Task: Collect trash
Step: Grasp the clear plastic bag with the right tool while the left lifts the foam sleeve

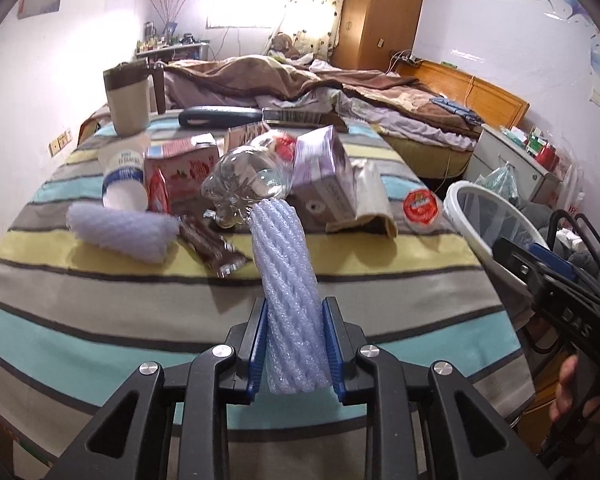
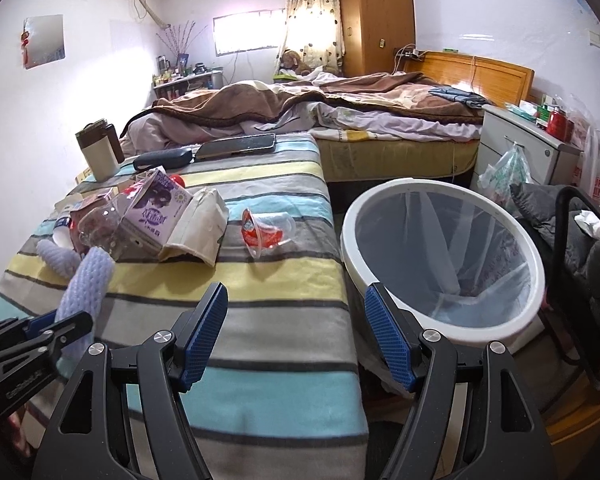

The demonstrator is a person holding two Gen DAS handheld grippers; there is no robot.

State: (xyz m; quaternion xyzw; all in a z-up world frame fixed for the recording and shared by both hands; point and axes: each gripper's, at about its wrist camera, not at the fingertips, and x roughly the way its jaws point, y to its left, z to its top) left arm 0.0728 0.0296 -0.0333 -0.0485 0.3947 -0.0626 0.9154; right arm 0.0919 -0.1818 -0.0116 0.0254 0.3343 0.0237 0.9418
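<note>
The left hand-held gripper (image 1: 294, 344) is pinching a pale foam sleeve (image 1: 286, 280) above the striped table (image 1: 100, 292), its lower end hidden. The right hand-held gripper (image 2: 296, 340) is gaping empty beside the lined bin (image 2: 536, 276), whose contents are perhaps none.

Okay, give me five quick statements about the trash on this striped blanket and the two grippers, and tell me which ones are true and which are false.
1. The left gripper is clamped on a pale blue foam net sleeve. True.
2. The right gripper holds the purple carton. False: its jaws stand wide open with nothing between them, and the purple carton lies on the striped blanket.
3. The white bin stands to the right of the blanket and has a clear liner. True.
4. The red-lidded plastic cup is already in the bin. False: it lies on the blanket.
5. A second foam sleeve lies on the blanket. True.
</note>
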